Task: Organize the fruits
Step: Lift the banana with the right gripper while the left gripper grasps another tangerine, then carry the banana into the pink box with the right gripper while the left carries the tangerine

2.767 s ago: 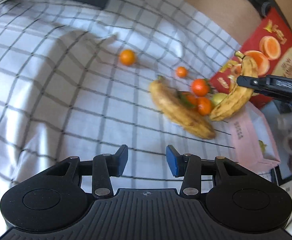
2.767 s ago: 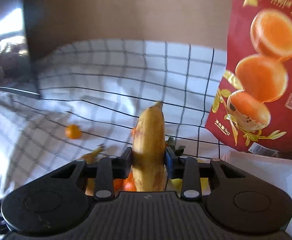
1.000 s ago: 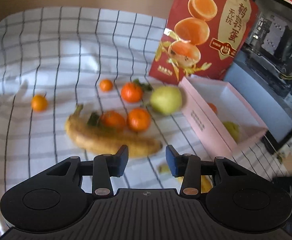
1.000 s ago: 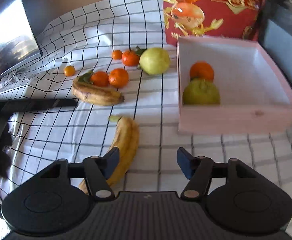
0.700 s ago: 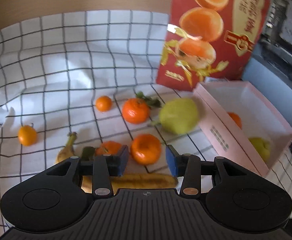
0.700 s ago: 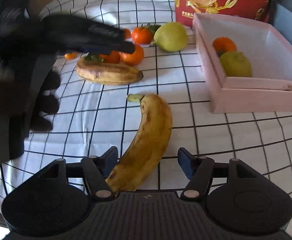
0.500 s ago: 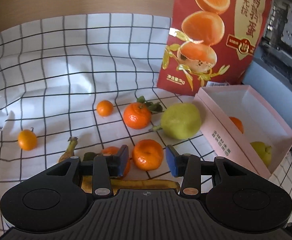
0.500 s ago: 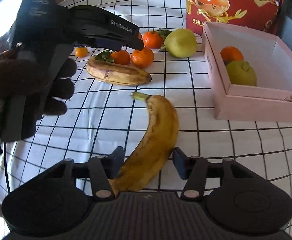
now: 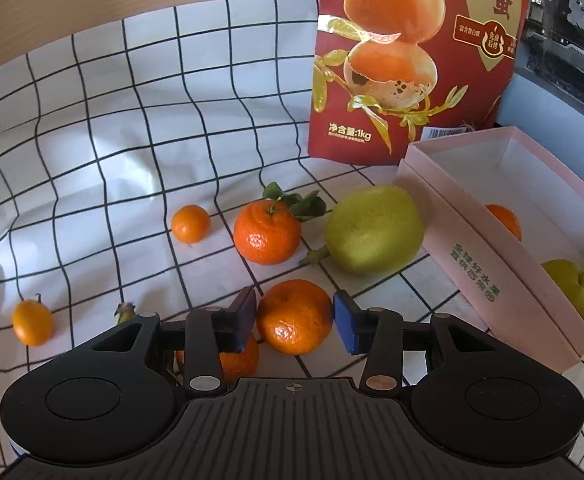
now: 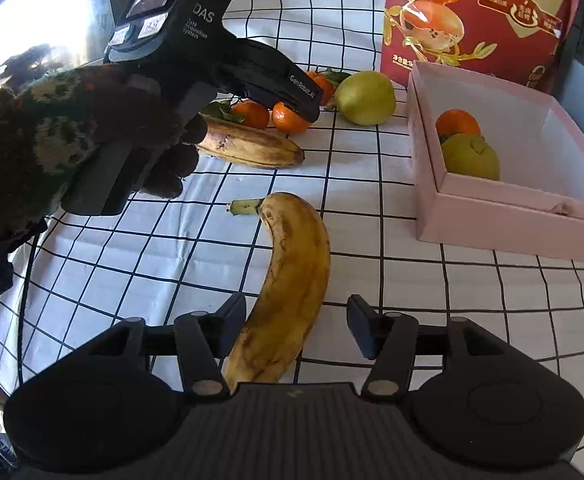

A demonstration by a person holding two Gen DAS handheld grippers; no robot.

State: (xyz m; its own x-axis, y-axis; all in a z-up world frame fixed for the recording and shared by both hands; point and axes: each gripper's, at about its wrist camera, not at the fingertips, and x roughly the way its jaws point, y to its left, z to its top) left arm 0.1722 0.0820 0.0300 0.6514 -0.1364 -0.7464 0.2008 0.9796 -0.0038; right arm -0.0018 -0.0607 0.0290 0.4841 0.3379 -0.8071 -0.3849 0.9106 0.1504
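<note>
My left gripper (image 9: 294, 322) is open with a mandarin (image 9: 295, 317) between its fingers, not clamped; it also shows in the right wrist view (image 10: 292, 116). A second mandarin (image 9: 238, 356) lies under the left finger. A leafy mandarin (image 9: 267, 231), a pear (image 9: 371, 229) and two kumquats (image 9: 190, 223) (image 9: 32, 321) lie beyond. The pink box (image 9: 491, 256) holds a mandarin (image 10: 457, 122) and a pear (image 10: 469, 157). My right gripper (image 10: 296, 330) is open over a spotted banana (image 10: 292, 276) lying on the cloth. Another banana (image 10: 252, 145) lies farther back.
A checked white cloth (image 9: 112, 140) covers the table. A red egg bag (image 9: 407, 52) stands behind the box. The gloved hand with the left gripper body (image 10: 180, 52) fills the left of the right wrist view. A dark appliance (image 9: 571, 20) stands at the far right.
My left gripper has moved forward and down until the mandarin sits between its fingers. My right gripper, having let go of the banana, hovers over it with its jaws a little narrower.
</note>
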